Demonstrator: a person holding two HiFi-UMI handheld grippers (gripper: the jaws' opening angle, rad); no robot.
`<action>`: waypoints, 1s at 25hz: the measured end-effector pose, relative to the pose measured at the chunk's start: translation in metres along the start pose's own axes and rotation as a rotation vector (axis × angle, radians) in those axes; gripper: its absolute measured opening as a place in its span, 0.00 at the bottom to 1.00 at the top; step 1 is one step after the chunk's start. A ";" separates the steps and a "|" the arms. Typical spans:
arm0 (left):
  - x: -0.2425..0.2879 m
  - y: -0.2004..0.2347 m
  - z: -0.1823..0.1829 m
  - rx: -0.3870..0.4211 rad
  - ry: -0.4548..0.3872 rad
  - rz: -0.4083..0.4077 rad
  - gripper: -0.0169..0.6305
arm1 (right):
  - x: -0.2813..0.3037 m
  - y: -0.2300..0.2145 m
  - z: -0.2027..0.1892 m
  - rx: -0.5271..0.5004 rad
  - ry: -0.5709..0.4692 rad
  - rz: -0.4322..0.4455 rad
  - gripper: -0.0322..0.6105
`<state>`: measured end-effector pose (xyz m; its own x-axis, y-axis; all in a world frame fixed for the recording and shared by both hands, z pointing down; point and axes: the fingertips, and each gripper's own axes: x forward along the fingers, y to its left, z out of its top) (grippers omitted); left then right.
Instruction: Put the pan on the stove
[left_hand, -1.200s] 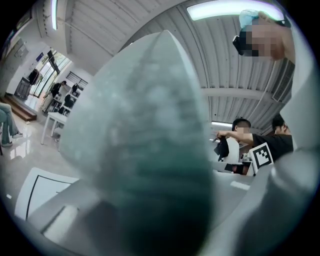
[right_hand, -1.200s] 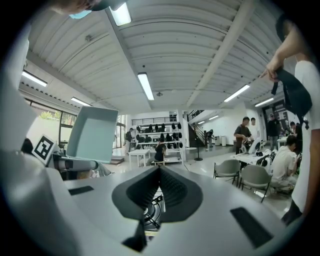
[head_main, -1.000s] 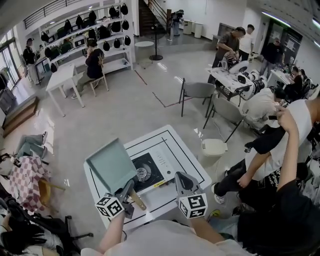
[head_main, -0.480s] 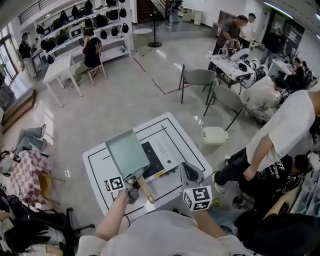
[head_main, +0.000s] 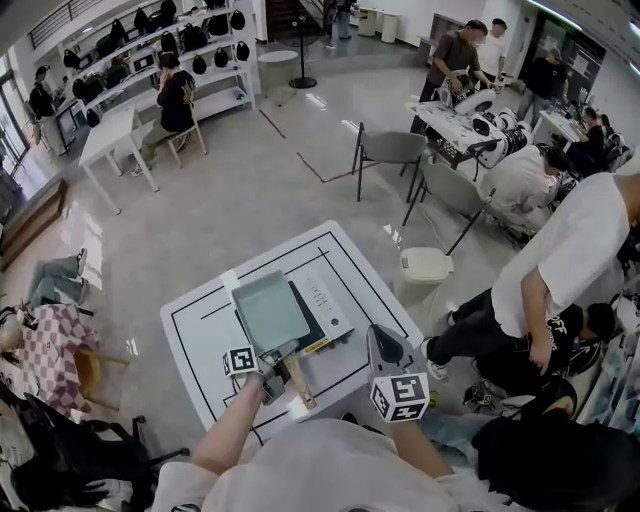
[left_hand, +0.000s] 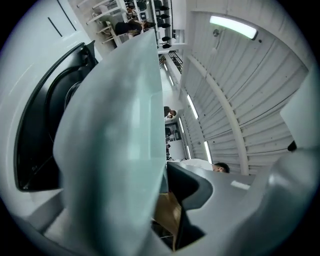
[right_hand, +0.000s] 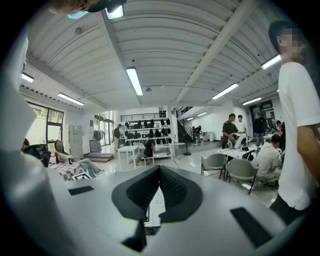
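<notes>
Looking down in the head view, we see our left gripper (head_main: 268, 360) clamped on the pan (head_main: 270, 310), which hangs over the stove (head_main: 322, 305) just ahead of it. In the left gripper view, its jaws pinch the pan's wooden handle (left_hand: 167, 220). In the right gripper view, our right gripper (right_hand: 159, 170) is closed and empty.

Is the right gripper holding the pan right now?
No, the pan is held by its wooden handle in the left gripper, while the right gripper sits apart with its fingers shut on nothing.
</notes>
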<state>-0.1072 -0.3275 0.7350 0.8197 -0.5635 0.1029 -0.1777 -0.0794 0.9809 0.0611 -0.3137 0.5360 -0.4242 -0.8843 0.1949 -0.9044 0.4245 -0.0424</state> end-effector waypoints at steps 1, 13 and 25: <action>0.000 0.004 -0.002 -0.008 0.009 0.008 0.22 | -0.001 -0.001 -0.001 0.003 0.002 -0.004 0.06; 0.000 0.031 -0.006 -0.134 0.018 0.036 0.22 | -0.005 -0.004 0.000 -0.007 0.012 -0.023 0.06; 0.007 0.047 -0.006 -0.199 0.004 0.029 0.21 | -0.001 -0.002 -0.004 -0.044 0.018 -0.006 0.06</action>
<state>-0.1062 -0.3301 0.7828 0.8182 -0.5597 0.1314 -0.0900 0.1011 0.9908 0.0638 -0.3126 0.5397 -0.4179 -0.8831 0.2131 -0.9037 0.4282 0.0023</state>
